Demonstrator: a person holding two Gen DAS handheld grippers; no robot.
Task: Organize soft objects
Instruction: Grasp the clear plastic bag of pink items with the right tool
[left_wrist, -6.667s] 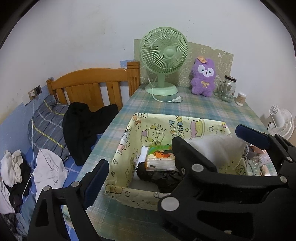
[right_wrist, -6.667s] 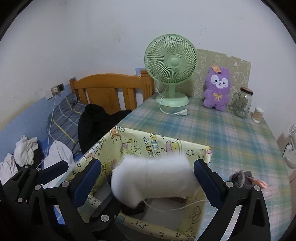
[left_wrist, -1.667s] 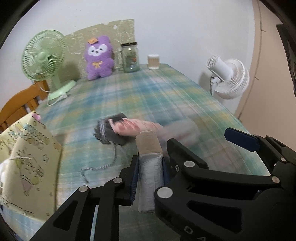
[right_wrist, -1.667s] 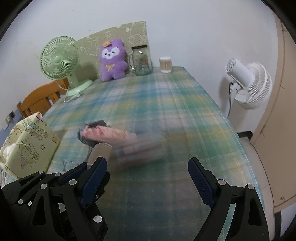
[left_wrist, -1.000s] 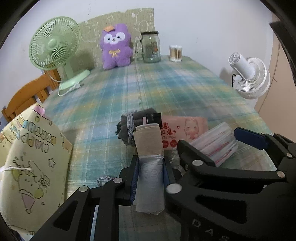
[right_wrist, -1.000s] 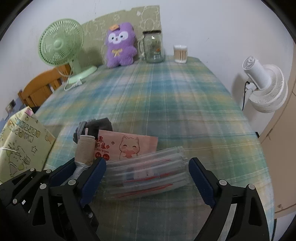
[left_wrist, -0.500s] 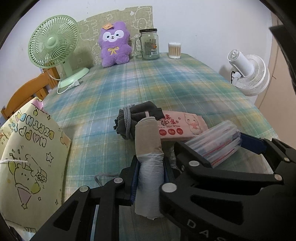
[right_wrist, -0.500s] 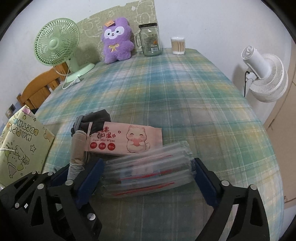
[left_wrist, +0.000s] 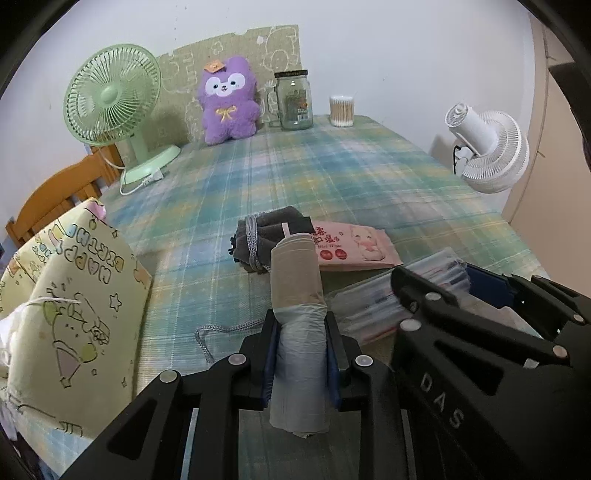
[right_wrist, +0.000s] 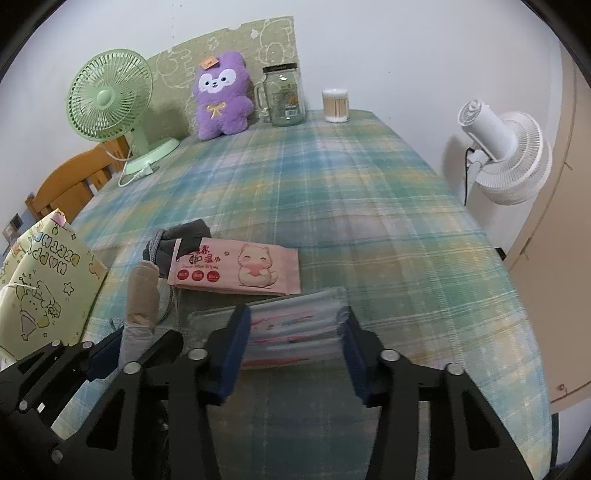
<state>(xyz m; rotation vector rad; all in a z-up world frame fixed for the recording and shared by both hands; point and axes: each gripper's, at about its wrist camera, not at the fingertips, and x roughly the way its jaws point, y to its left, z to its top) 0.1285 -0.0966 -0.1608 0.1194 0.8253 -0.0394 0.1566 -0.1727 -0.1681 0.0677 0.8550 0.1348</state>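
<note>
Your left tongs (left_wrist: 300, 354) are clamped on the grey-and-tan roll (left_wrist: 297, 321) at the bottom centre of the left view. Your right tongs (right_wrist: 291, 350) have just been closing and now pinch the clear plastic packet (right_wrist: 291, 328), low in the right view on the plaid tabletop (right_wrist: 332, 184). Just above it lies the pink wipes pack (right_wrist: 236, 271), touching the dark grey cloth (right_wrist: 177, 240). The yellow gift bag (left_wrist: 70, 288) stands at the left edge.
</note>
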